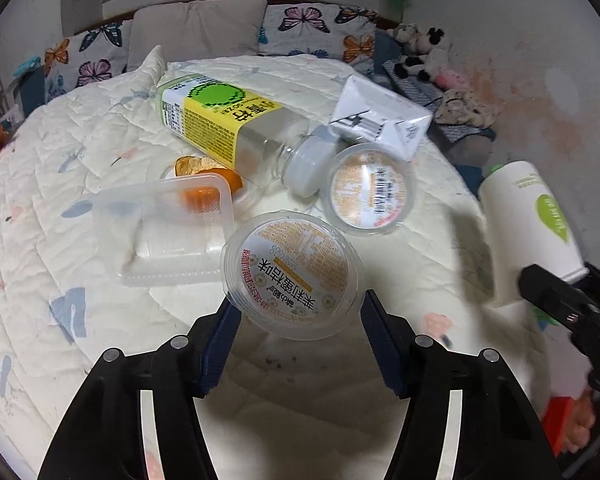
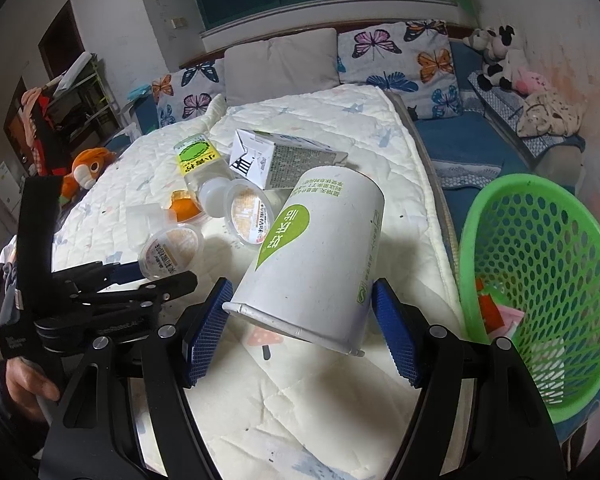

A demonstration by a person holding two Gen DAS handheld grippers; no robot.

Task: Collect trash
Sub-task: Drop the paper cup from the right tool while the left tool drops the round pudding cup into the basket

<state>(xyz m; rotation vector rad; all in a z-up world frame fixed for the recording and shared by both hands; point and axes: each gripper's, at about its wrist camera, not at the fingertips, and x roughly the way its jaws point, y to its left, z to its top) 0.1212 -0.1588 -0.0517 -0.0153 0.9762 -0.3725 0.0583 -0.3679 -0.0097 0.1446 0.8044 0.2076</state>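
Your right tool (image 2: pixel 302 328) grips the paper cup (image 2: pixel 320 256), lifted beside the green basket (image 2: pixel 496 216), which holds a few scraps. Your left tool (image 1: pixel 296 316) clamps a jelly cup (image 1: pixel 292 272). Bottle (image 1: pixel 212 120), carton (image 1: pixel 380 118), tray (image 1: pixel 160 228), second cup (image 1: pixel 370 190) remain on the bed (image 1: pixel 60 240).

- Bare quilt (image 2: pixel 328 408) is seen in front of the trash pile, open to approach.
- The far side is blocked by the bottle (image 1: pixel 216 120) and carton (image 1: pixel 384 120), lying close together.
- The green basket (image 2: pixel 496 216) beside the bed is open-topped, its mouth unobstructed.
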